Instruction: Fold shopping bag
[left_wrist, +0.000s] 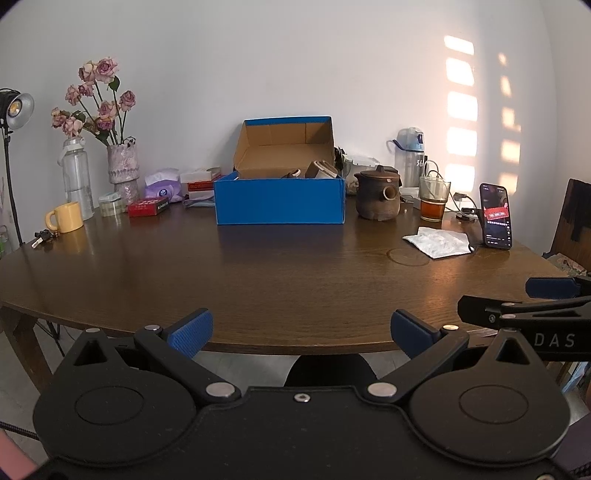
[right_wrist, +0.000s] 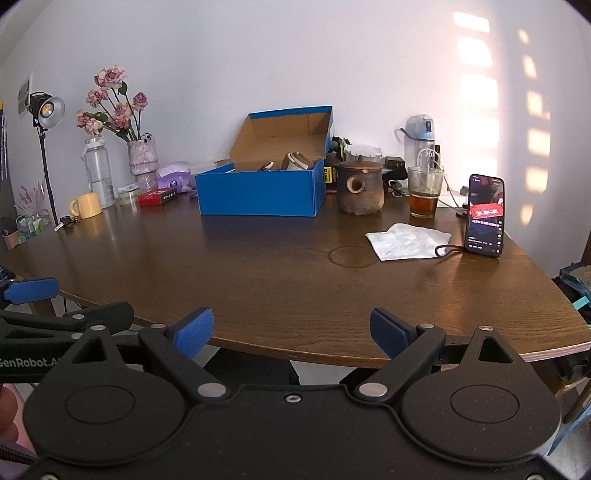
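A white, crinkled, flat-lying bag (left_wrist: 439, 242) rests on the brown wooden table (left_wrist: 258, 273) at the right, just left of a propped phone; it also shows in the right wrist view (right_wrist: 406, 242). My left gripper (left_wrist: 301, 332) is open and empty, held at the table's near edge, far from the bag. My right gripper (right_wrist: 291, 332) is open and empty, also at the near edge. The right gripper's side shows at the right of the left wrist view (left_wrist: 532, 302).
An open blue shoebox (left_wrist: 280, 199) stands at the back centre. A clay teapot (left_wrist: 378, 197), glass of tea (left_wrist: 433, 201), water bottle (left_wrist: 409, 157) and phone (left_wrist: 496, 216) are at the right. A yellow mug (left_wrist: 66, 218), keys (left_wrist: 44, 236), vase of roses (left_wrist: 122, 166) and small boxes are at the left.
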